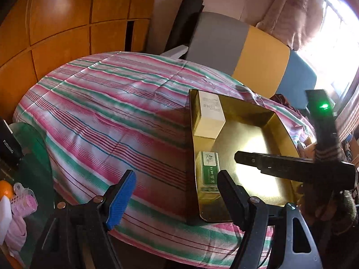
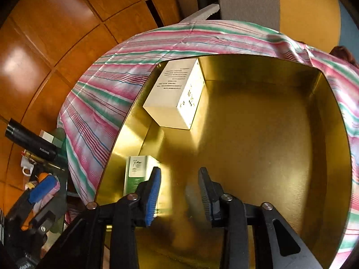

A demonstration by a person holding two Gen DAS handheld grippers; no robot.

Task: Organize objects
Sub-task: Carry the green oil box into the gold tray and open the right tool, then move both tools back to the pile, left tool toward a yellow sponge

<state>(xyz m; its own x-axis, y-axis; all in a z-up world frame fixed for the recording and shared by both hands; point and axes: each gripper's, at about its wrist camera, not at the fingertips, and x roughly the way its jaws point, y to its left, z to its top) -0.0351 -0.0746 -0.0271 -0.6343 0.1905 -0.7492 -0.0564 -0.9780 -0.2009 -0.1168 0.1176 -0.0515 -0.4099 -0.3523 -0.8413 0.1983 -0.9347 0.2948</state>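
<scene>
A gold tray [image 1: 280, 123] [image 2: 258, 134] lies on the striped cloth. Inside it a cream box [image 1: 209, 116] [image 2: 177, 94] sits in the far left corner and a green-and-white box [image 1: 208, 170] [image 2: 136, 172] lies at the near left. My left gripper [image 1: 177, 192] is open and empty above the cloth, at the tray's near left corner. My right gripper [image 2: 179, 190] is open and empty over the tray floor, its left finger [image 2: 153, 192] just beside the green box. The right gripper also shows in the left wrist view [image 1: 291, 165], reaching over the tray from the right.
The striped cloth [image 1: 112, 112] covers a round table. Grey, yellow and blue chair backs [image 1: 258, 53] stand behind it. A cluttered side table [image 1: 15, 179] with an orange, pink items and a black cylinder is at the left. Wooden cabinets [image 1: 56, 22] line the wall.
</scene>
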